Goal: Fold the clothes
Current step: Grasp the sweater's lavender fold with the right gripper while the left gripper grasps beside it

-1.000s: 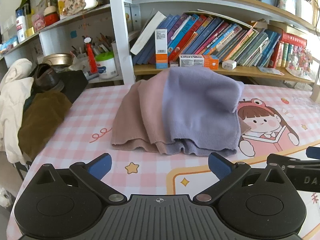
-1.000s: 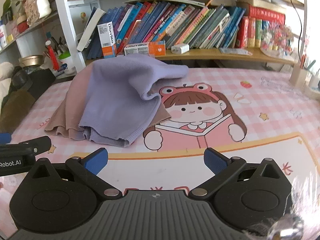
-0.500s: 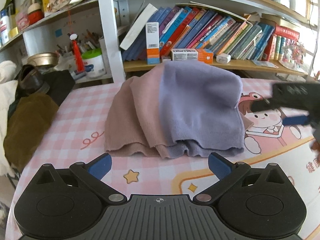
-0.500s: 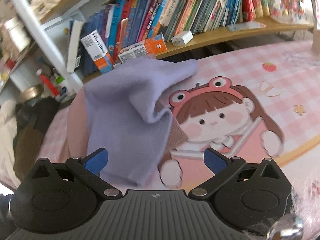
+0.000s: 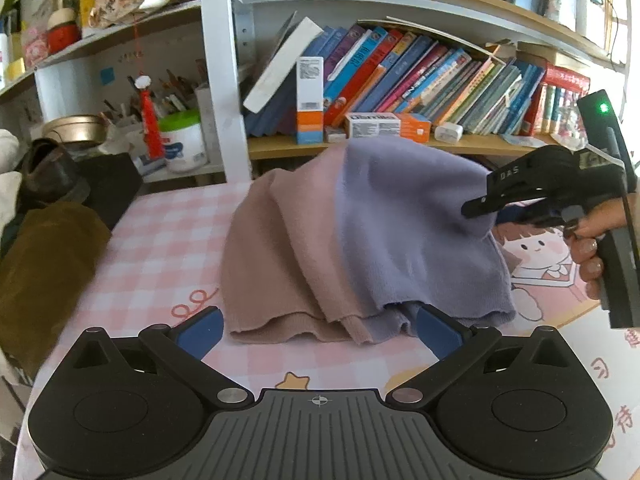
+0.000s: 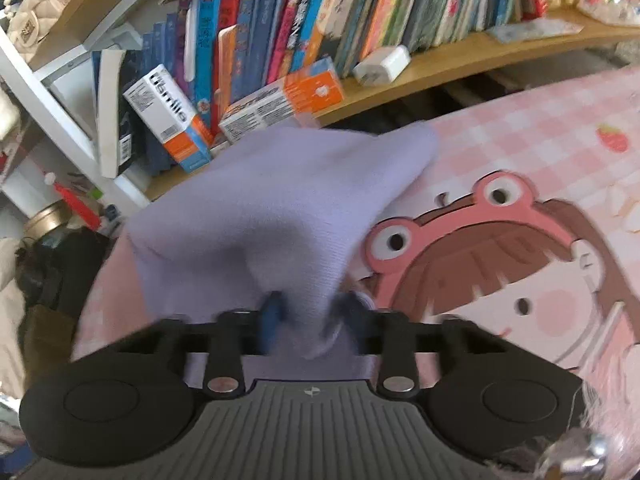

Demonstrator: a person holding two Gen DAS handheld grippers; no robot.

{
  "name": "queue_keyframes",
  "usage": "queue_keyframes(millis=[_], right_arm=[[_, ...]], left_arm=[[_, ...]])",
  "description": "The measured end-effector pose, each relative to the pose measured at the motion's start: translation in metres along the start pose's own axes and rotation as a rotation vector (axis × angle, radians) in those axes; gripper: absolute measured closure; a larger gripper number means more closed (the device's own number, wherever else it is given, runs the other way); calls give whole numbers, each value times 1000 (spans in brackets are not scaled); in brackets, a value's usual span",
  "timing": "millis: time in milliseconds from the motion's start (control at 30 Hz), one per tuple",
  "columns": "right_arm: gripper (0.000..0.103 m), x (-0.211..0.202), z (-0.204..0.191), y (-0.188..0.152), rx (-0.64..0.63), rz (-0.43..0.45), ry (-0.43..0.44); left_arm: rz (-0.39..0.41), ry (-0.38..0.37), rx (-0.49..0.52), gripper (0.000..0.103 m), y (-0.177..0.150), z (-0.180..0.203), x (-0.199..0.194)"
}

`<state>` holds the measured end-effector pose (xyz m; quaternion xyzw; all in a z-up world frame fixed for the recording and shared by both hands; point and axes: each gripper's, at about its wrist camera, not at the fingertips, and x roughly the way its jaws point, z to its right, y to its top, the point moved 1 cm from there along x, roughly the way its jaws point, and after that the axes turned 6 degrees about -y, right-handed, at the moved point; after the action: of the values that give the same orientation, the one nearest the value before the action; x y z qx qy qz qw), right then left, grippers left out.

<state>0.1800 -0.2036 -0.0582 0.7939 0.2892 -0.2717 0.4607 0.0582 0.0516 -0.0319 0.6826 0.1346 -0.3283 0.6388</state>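
A lilac knit garment (image 5: 408,240) lies draped over a dusty-pink one (image 5: 280,260) in a heap on the pink checked table mat (image 5: 160,248). My left gripper (image 5: 318,332) is open just in front of the heap's near hems, touching nothing. My right gripper (image 5: 476,208), held by a hand (image 5: 592,248), comes in from the right at the lilac garment's right edge. In the right wrist view its jaws are closing, and the right gripper (image 6: 310,308) pinches a raised fold of the lilac garment (image 6: 280,208) between its blue pads.
A bookshelf (image 5: 400,148) with books and small boxes runs along the table's far edge. A brown garment (image 5: 44,264) and dark things lie at the left. A cartoon girl print (image 6: 500,264) covers the mat to the right of the heap.
My right gripper swung left to the lilac garment and went from open to pinched on a fold of it. My left gripper crept closer to the heap, still open.
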Motion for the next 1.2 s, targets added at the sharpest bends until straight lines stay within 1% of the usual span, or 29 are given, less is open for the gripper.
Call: queue_keyframes(millis=[67, 167, 267, 400, 500, 567, 667, 800, 967, 1100, 1200], right_arm=[[94, -8, -3, -1, 30, 5, 66], [95, -38, -5, -3, 89, 51, 216], [95, -71, -8, -4, 108, 85, 326], [95, -111, -11, -11, 98, 90, 413], [95, -137, -11, -24, 84, 63, 467], [95, -152, -9, -33, 73, 42, 494], [95, -167, 0, -47, 71, -6, 498], [95, -180, 14, -63, 82, -58, 513], [95, -191, 28, -83, 101, -121, 542], [95, -193, 33, -88, 103, -142, 543], [94, -192, 34, -89, 108, -155, 538]], left_arm=[[4, 22, 13, 0, 0, 3, 0], [22, 75, 25, 0, 2, 9, -2], [62, 84, 37, 0, 6, 22, -7], [88, 88, 80, 0, 9, 53, -14], [82, 51, 116, 0, 8, 82, -20], [85, 31, 138, 0, 5, 101, -24], [95, 17, 169, 0, -1, 129, -32], [95, 43, 201, 0, -13, 156, -41], [57, 86, 174, 0, -31, 170, -48], [44, 114, 175, 1, -37, 177, -53], [40, 117, 193, 1, -38, 182, -57]])
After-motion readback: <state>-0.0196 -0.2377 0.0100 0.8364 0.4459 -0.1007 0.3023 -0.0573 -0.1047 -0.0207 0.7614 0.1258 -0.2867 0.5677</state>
